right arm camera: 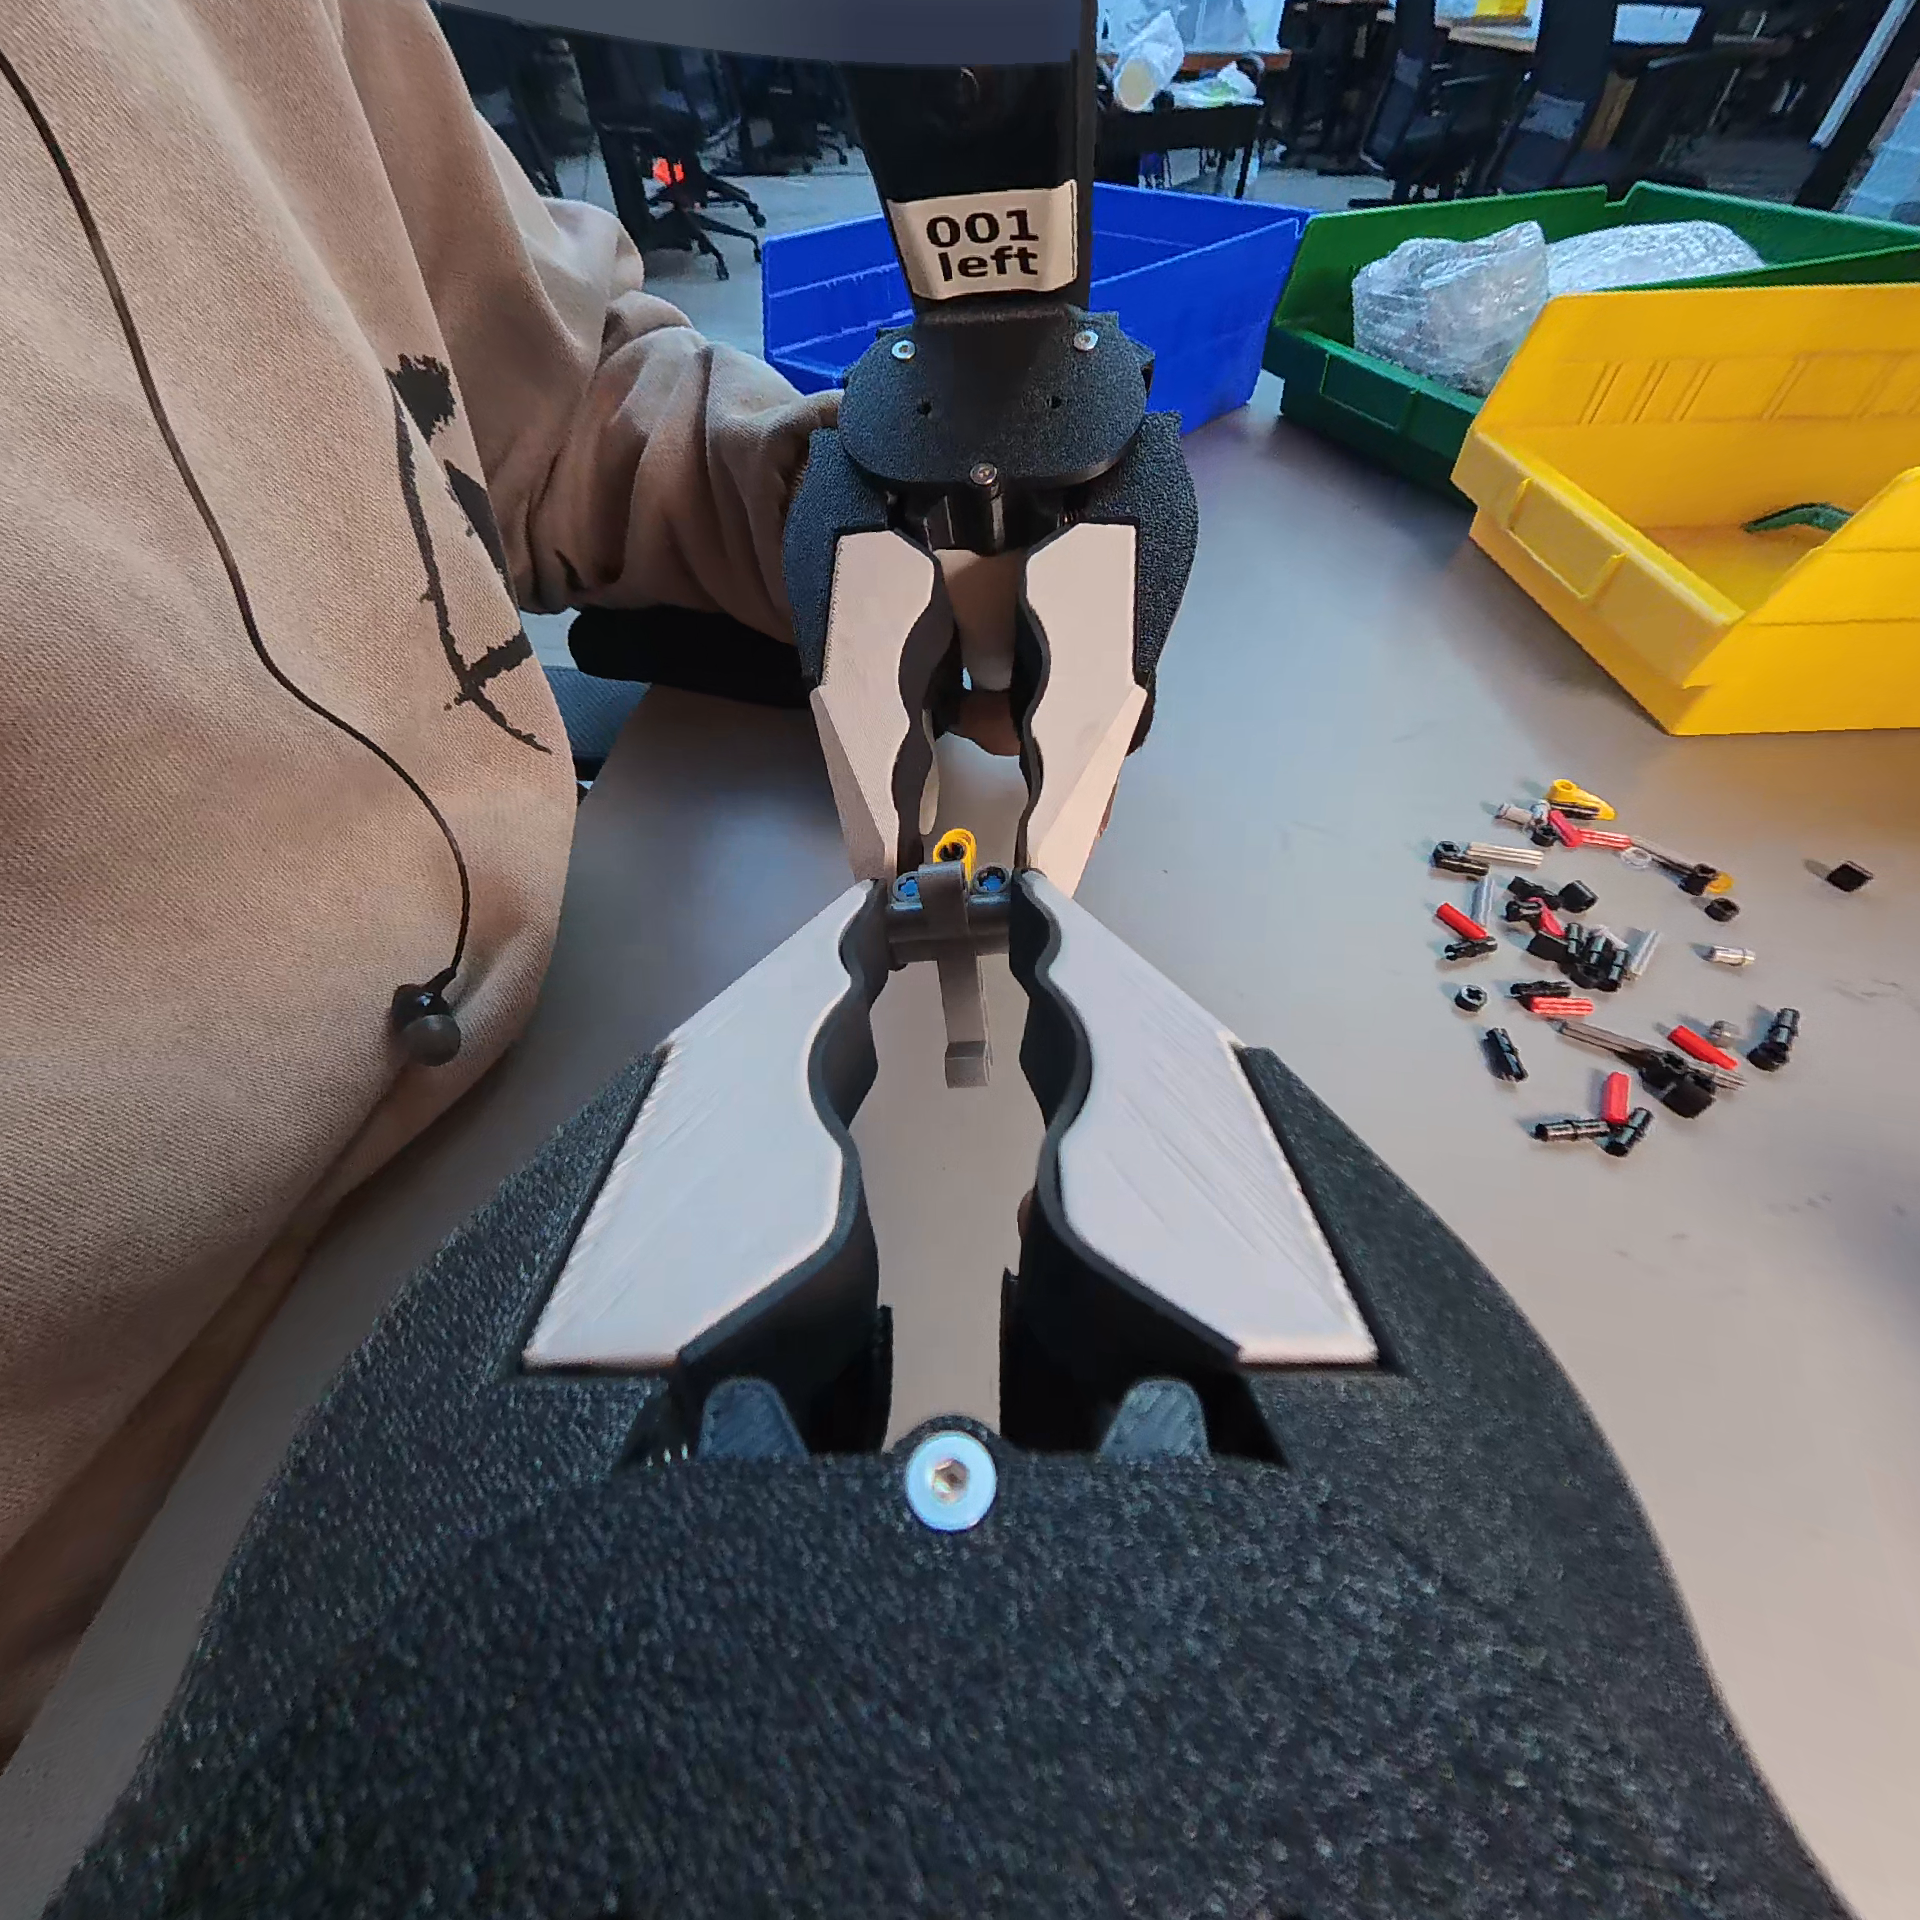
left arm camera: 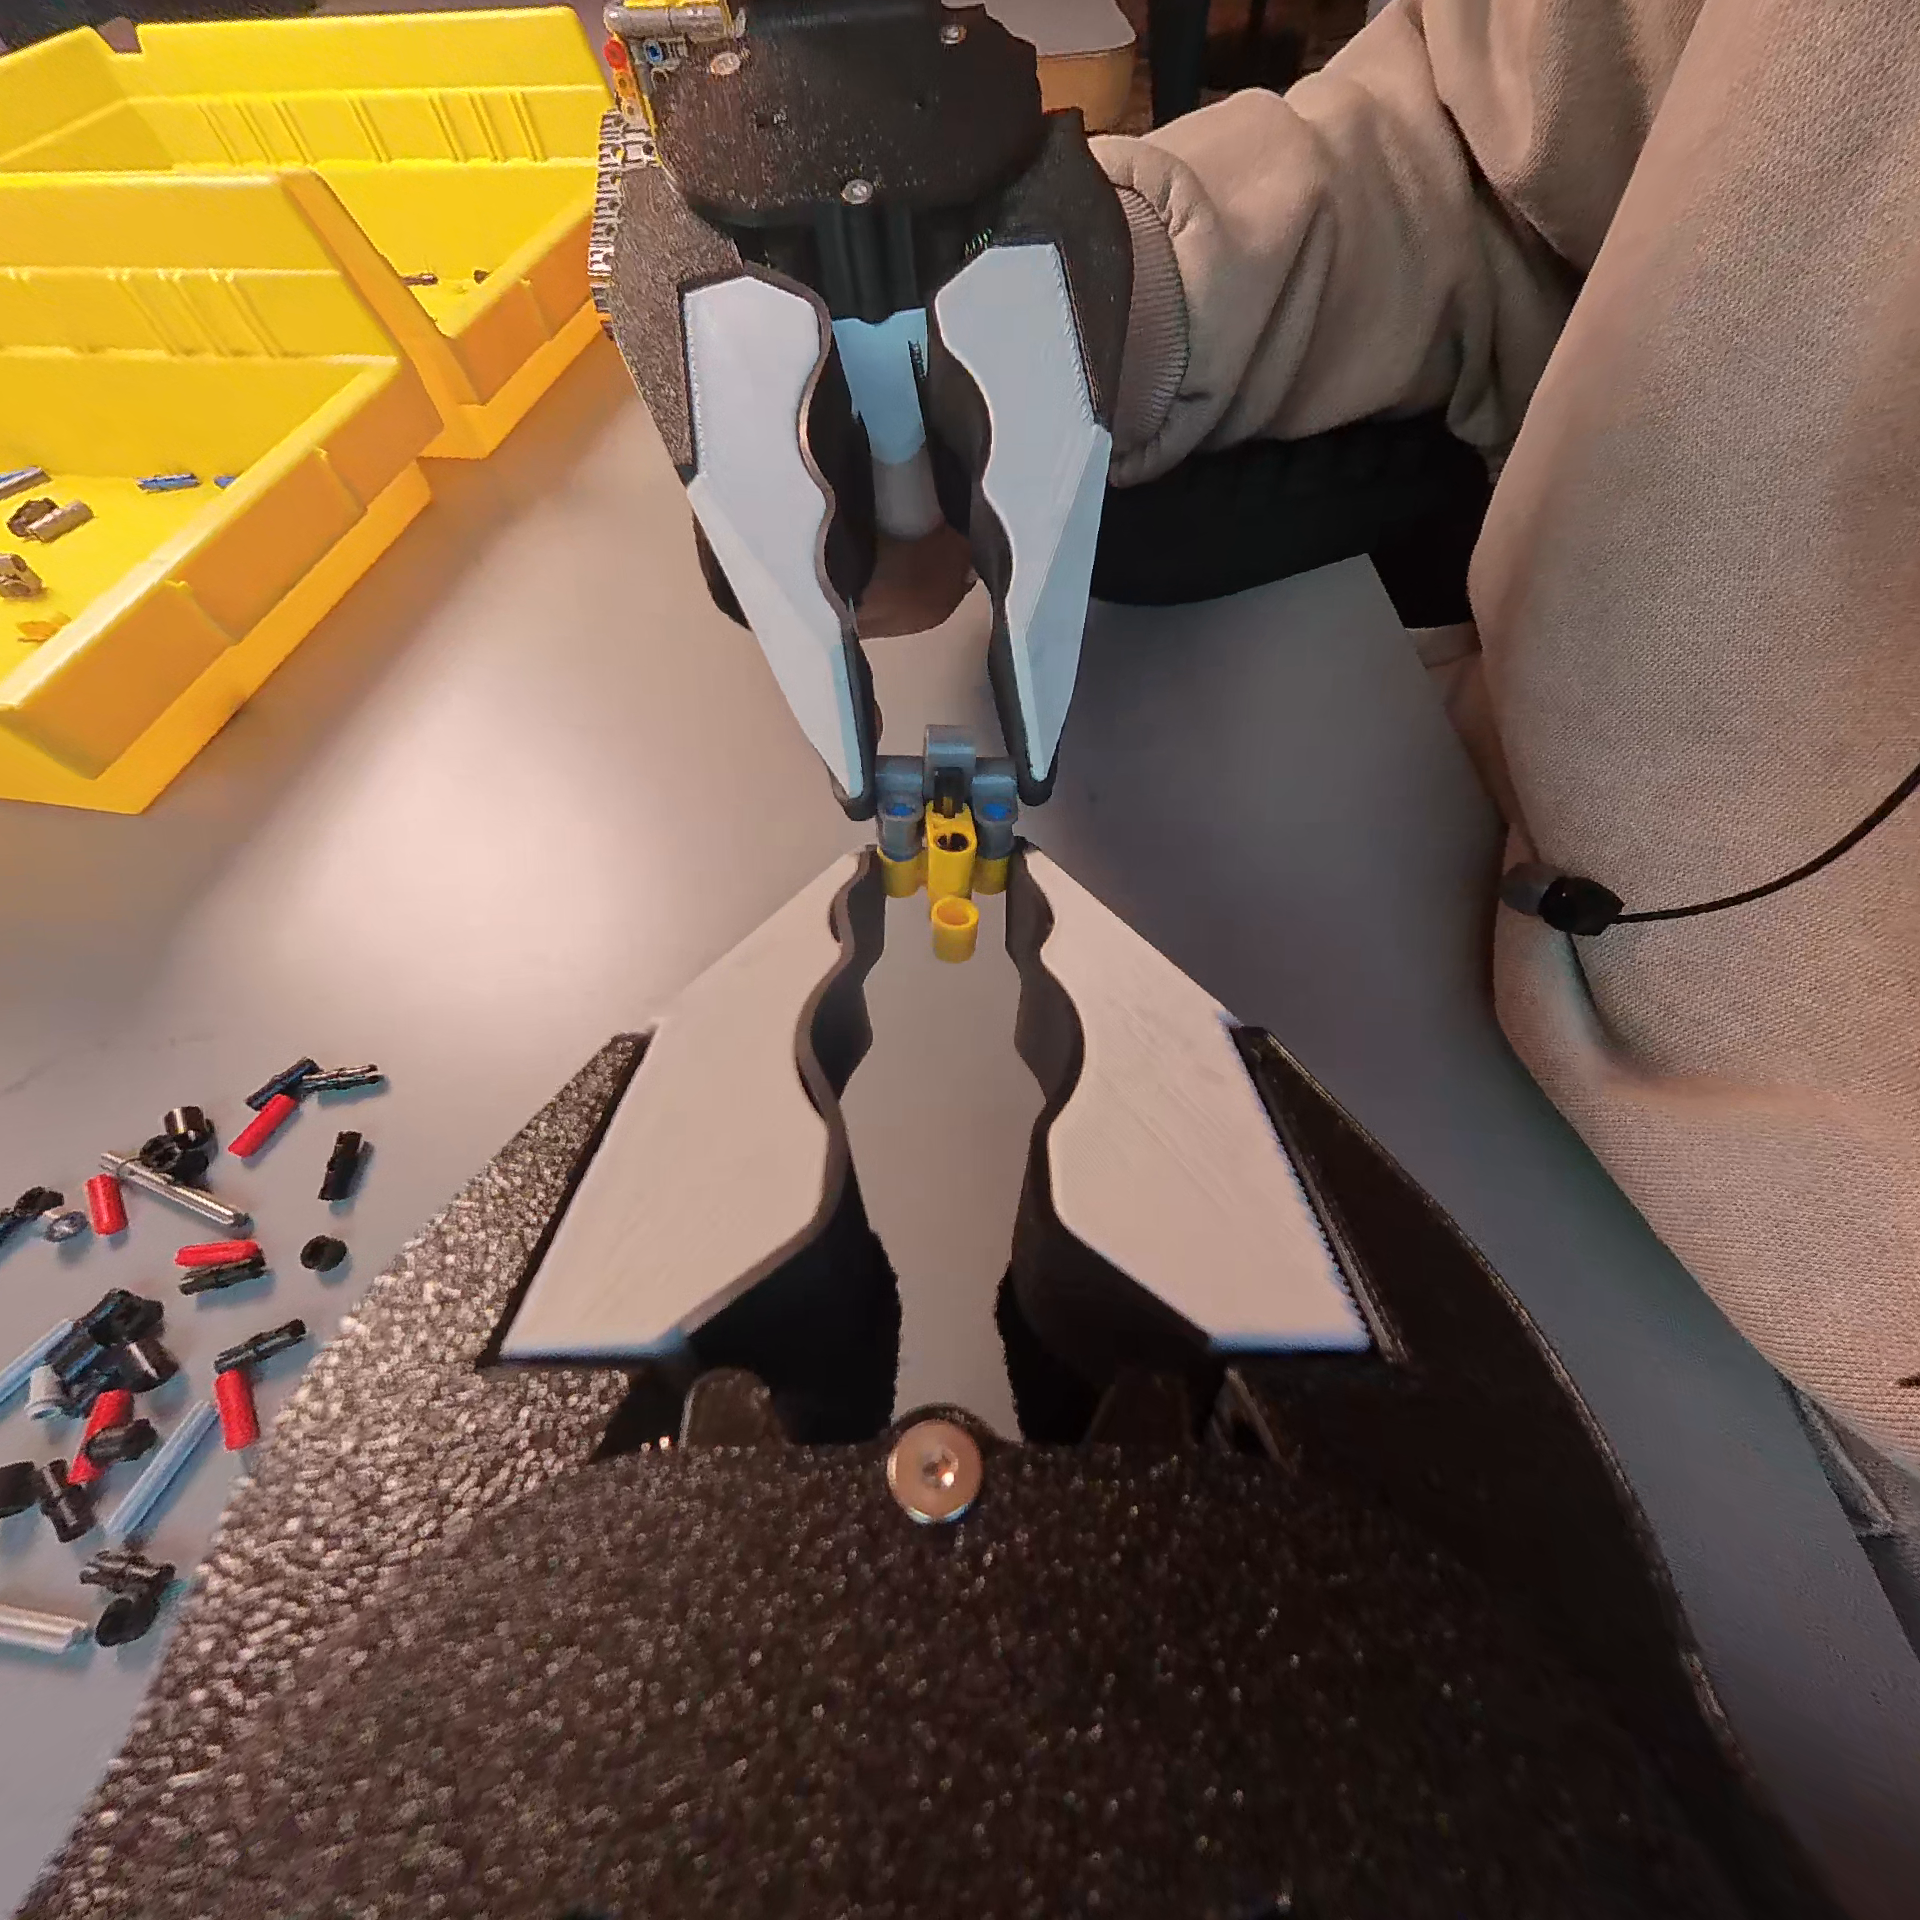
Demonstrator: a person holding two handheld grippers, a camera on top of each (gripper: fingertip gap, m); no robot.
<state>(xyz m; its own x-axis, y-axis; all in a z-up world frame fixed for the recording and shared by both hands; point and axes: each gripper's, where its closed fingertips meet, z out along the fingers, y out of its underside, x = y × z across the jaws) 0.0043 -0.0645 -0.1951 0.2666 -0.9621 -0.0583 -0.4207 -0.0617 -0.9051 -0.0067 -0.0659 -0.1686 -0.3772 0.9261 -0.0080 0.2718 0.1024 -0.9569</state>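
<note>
A small toy-brick assembly hangs above the grey table (left arm camera: 499,914), between two grippers that meet tip to tip. Its grey connector (left arm camera: 943,774) carries two blue pins, and its yellow part (left arm camera: 948,873) ends in a short tube. My left gripper (left arm camera: 948,854) is shut on the yellow part. My right gripper (left arm camera: 943,798) comes from above and is shut on the grey connector. In the right wrist view, my right gripper (right arm camera: 945,888) grips the grey connector (right arm camera: 940,909), and a grey bar points back between its fingers. The left gripper (right arm camera: 966,860) holds the yellow part (right arm camera: 954,847) opposite.
Yellow bins (left arm camera: 208,436) holding a few small parts stand at the left. Loose red, black and grey pieces (left arm camera: 156,1299) lie on the table, and they also show in the right wrist view (right arm camera: 1600,956). Blue (right arm camera: 1184,281), green (right arm camera: 1340,364) and yellow (right arm camera: 1662,592) bins stand behind. A person's beige hoodie (right arm camera: 208,727) is close by. Only a small space, under 4 cm, lies between the two pairs of fingers.
</note>
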